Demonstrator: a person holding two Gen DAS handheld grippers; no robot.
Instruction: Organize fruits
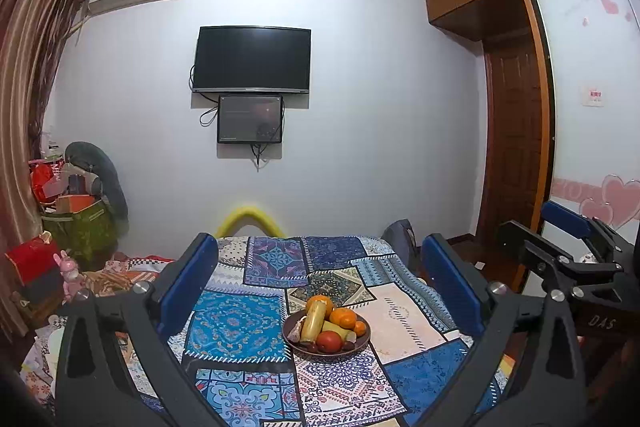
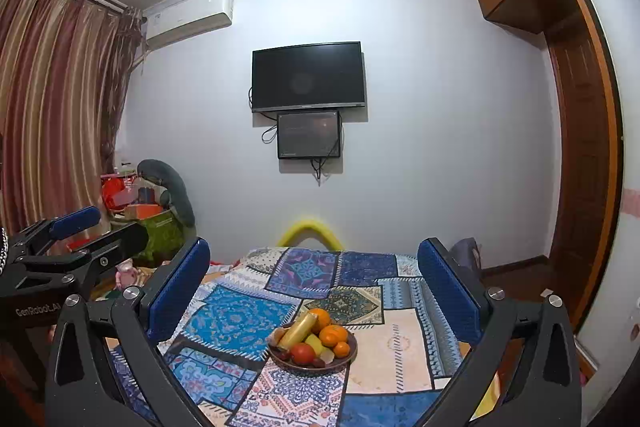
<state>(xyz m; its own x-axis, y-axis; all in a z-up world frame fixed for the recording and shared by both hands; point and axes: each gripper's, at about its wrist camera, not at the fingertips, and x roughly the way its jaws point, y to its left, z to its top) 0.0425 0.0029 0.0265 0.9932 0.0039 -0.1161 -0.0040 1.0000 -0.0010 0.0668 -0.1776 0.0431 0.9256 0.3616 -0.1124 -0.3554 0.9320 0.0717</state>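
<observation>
A brown bowl (image 1: pixel 362 343) (image 2: pixel 350 351) sits on the patchwork cloth and holds several fruits. Among them are oranges (image 1: pixel 343 318) (image 2: pixel 334 335), a long yellow fruit (image 1: pixel 313 321) (image 2: pixel 298 329) lying across the pile, and a red fruit (image 1: pixel 329 341) (image 2: pixel 303 353) at the front. My left gripper (image 1: pixel 318 267) is open, raised above the table, its blue pads (image 1: pixel 188 283) wide apart on either side of the bowl. My right gripper (image 2: pixel 314 267) is also open and empty, held the same way. Each gripper shows in the other's view: the right one (image 1: pixel 568 227), the left one (image 2: pixel 96 227).
The patchwork cloth (image 1: pixel 240 327) (image 2: pixel 400 339) covers the table. A yellow curved chair back (image 1: pixel 250 219) stands at the far edge. Clutter and boxes (image 1: pixel 76 211) pile up at the left by the curtain. A wooden door and wardrobe (image 1: pixel 516 155) stand on the right.
</observation>
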